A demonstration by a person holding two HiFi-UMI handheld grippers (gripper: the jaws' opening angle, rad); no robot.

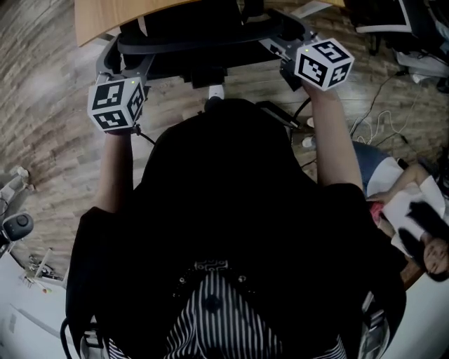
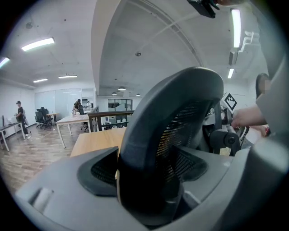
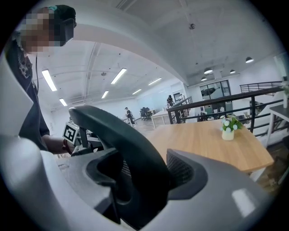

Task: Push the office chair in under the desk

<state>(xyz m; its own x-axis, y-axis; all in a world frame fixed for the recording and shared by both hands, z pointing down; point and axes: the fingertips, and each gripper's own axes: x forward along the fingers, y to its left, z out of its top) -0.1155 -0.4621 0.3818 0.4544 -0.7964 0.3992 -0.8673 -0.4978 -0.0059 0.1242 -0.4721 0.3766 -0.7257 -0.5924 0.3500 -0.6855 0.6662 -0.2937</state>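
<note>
The person leans over the office chair [image 1: 203,43] with both bare forearms stretched forward and roughly parallel, the left forearm [image 1: 116,172] and the right forearm [image 1: 335,144] each ending in a tool topped by a marker cube. The left tool [image 2: 149,182] grips the left part of the backrest [image 2: 176,117] rim: its 2 jaws stand only as far apart as the dark rim is thick and press on it from both sides. The right tool [image 3: 135,191] holds the right part of the same rim in the same way, the curved black edge filling the gap between its 2 jaws. From the head view, the chair stands at the near edge of the wooden worktop [image 1: 105,17], its backrest covering the middle of that edge; how far the seat reaches under it cannot be told. From the right tool's view, a small pot of flowers [image 3: 229,127] stands on the worktop near its right edge. Cables [image 1: 379,116] lie on the plank floor [image 1: 42,105] to the right of the chair.
</note>
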